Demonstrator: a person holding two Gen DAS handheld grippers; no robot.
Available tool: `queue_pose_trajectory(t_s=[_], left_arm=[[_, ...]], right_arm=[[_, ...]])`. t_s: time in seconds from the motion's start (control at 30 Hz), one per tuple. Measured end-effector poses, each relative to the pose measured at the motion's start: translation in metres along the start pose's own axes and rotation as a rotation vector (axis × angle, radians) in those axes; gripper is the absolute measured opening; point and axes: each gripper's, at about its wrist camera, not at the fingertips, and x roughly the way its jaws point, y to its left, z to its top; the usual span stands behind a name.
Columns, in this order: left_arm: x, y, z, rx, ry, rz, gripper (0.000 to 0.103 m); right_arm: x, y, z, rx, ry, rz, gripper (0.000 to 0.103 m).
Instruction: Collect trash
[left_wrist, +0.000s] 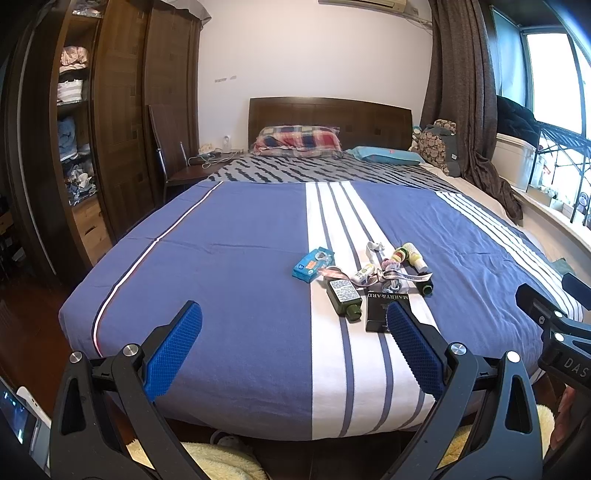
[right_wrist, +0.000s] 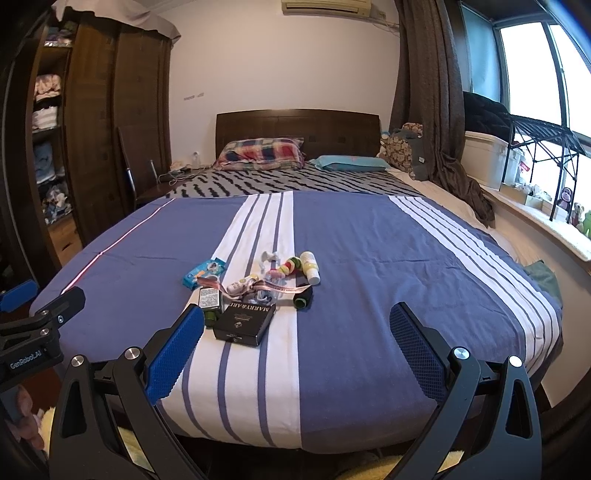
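Hovering with jaws spread and empty, the left gripper (left_wrist: 293, 345) and right gripper (right_wrist: 297, 345) faced the litter (right_wrist: 255, 291) ahead on the bed (right_wrist: 369, 258), where the stiff, light black box (right_wrist: 244, 321) nearest looked graspable across its narrow sides.

This is a bedroom in a lived-in home: a wide bed (left_wrist: 229, 236) with a blue and white striped cover fills the room, backed by a dark wooden headboard (left_wrist: 330, 117) and topped with a plaid pillow (left_wrist: 299, 137). A tall wooden wardrobe (left_wrist: 122, 110) with folded clothes on open shelves stands on one side. Opposite, brown curtains (left_wrist: 458, 85) hang beside a large window (right_wrist: 532, 70), and an air conditioner (right_wrist: 327, 6) sits high on the white wall.
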Motion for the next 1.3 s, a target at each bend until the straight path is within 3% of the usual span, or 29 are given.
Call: queue_pose_trajectory(t_s=[1.3], left_arm=[[0.0050, 0.0013, 0.0010, 0.003, 0.008, -0.001, 0.095]], right_arm=[[0.0037, 0.0009, -0.0031, 0.013, 0.003, 0.005, 0.100]])
